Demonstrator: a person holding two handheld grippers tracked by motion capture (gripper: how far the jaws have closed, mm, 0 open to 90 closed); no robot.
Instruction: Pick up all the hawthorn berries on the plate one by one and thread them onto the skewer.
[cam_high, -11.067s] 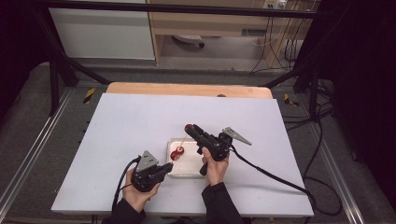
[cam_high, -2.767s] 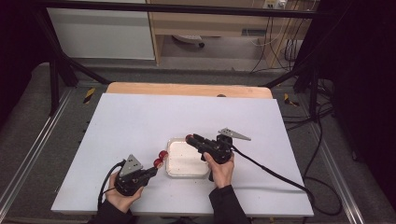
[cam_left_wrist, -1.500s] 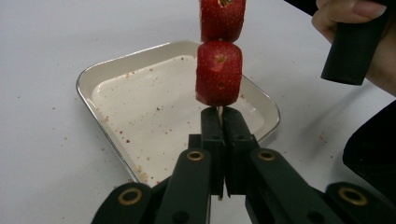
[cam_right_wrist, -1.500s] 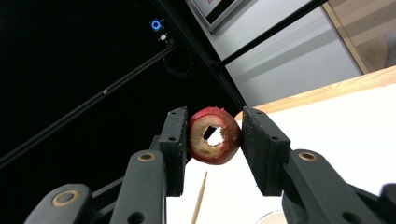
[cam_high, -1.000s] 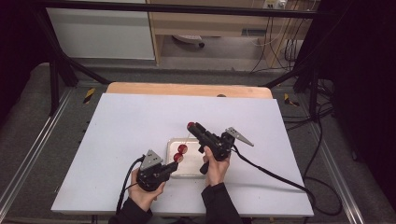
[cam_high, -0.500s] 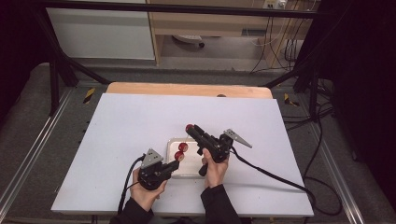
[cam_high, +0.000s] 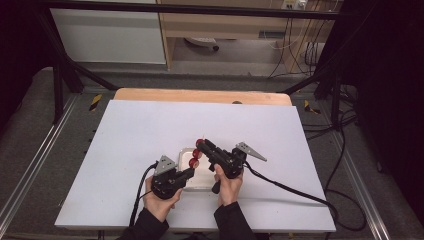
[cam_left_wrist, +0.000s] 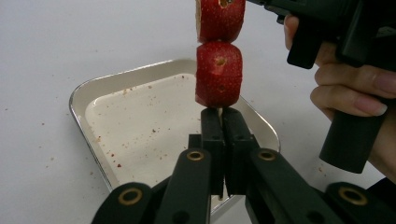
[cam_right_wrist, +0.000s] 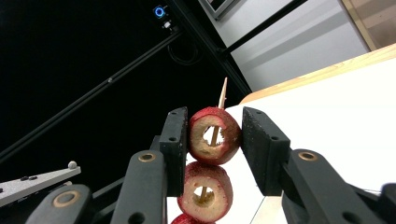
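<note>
L gripper (cam_left_wrist: 219, 140): jaws closed tight on skewer (cam_right_wrist: 222, 95) base, just under lower fruit | R gripper (cam_right_wrist: 215, 140): part-open, clamped on top red fruit ring (cam_right_wrist: 214, 136) | 2nd ring (cam_right_wrist: 204, 189) at 6 o'clock, touching | tray (cam_left_wrist: 88, 93) beneath, w/ crumbs.

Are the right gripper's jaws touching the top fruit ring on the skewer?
Touching. In the right gripper view, the right gripper presses both pads against the top fruit ring on the skewer.

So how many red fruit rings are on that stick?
3, on one skewer: top ring between the right gripper jaws, middle ring below it, lowest ring just above the shut left gripper. None seems hidden.
</note>
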